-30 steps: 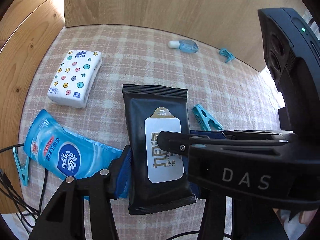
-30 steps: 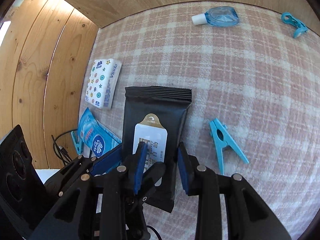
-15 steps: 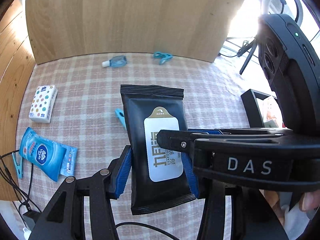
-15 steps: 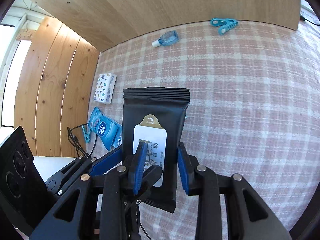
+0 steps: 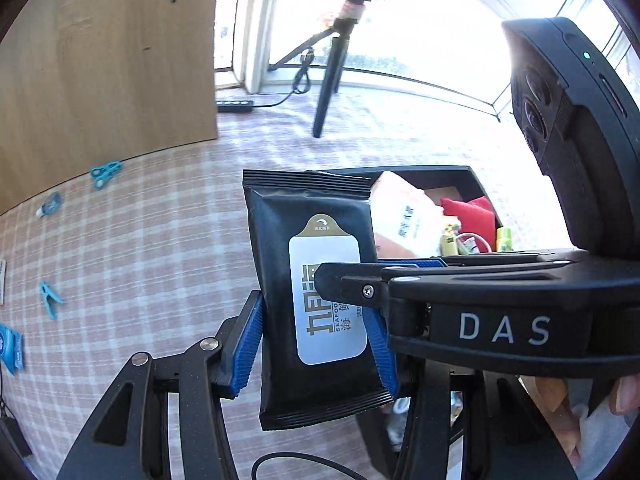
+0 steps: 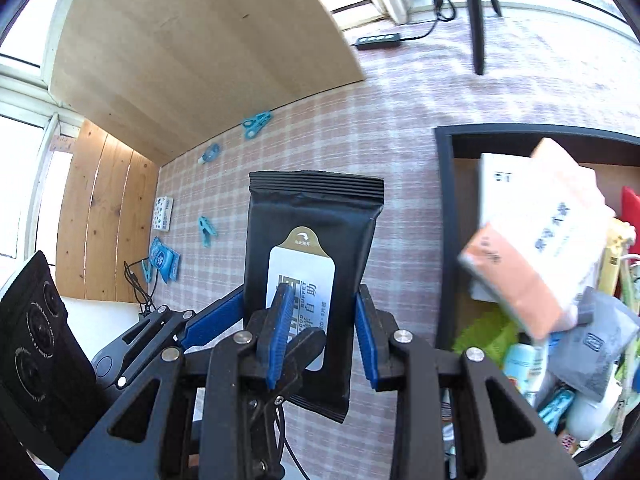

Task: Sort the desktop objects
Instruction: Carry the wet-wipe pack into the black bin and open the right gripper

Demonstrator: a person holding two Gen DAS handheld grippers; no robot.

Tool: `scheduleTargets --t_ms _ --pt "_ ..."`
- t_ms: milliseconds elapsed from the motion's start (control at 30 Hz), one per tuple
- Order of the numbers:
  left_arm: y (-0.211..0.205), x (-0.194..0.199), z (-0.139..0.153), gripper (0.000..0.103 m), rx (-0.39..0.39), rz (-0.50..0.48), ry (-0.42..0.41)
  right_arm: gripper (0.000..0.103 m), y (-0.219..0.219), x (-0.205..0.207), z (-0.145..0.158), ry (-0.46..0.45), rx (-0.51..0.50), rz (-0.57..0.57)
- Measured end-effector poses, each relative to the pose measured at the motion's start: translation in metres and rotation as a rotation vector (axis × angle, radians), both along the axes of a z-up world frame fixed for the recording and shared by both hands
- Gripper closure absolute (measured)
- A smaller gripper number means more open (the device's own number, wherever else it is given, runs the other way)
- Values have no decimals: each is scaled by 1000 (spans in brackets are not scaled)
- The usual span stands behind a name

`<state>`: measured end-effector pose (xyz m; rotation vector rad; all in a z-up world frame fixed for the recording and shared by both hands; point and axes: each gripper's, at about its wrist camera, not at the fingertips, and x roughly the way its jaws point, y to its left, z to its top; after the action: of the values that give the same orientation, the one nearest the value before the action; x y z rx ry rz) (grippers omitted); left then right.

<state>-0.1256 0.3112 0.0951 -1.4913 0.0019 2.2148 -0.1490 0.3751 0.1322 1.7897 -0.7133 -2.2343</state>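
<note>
Gripping the black pack [image 5: 316,280] from both sides, I have my left gripper [image 5: 318,344] clamped on its lower half, blue pads pressed against its long edges. In my left view, going from the left edge: a blue packet [image 5: 9,346] is cut off low on the left, a blue peg [image 5: 50,299] lies above it, and a small bottle [image 5: 50,203] and more pegs [image 5: 105,169] sit by the wood panel [image 5: 104,60] at upper left. The pack stands upright at centre, off the checked cloth [image 5: 140,260]. Right of it is the black bin [image 5: 476,184], with a peach packet [image 5: 404,216] and a red thing [image 5: 472,216] inside.

In my right view the pack [image 6: 312,248] is again at centre, my right gripper [image 6: 322,336] closed on its bottom end. The bin [image 6: 444,208] fills the right side, crowded with goods.
</note>
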Motion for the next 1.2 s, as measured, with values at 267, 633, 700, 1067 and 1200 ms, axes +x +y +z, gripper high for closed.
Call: scheduleTargets --t_ms 267,633,700,1067,1200 --pt "139 6 2 57 30 -138 -15 72 146 42 7 -26 42 -131" --pt "209 0 -5 54 9 -191 -36 71 231 59 5 -46 89 -229" --pt "204 -3 -4 54 16 -176 -31 70 238 60 6 -37 112 -249" --pt "139 -9 7 55 -24 -100 14 69 212 52 15 18 138 -195" --pt "96 -9 9 55 -37 -44 29 69 178 44 18 44 137 -153"
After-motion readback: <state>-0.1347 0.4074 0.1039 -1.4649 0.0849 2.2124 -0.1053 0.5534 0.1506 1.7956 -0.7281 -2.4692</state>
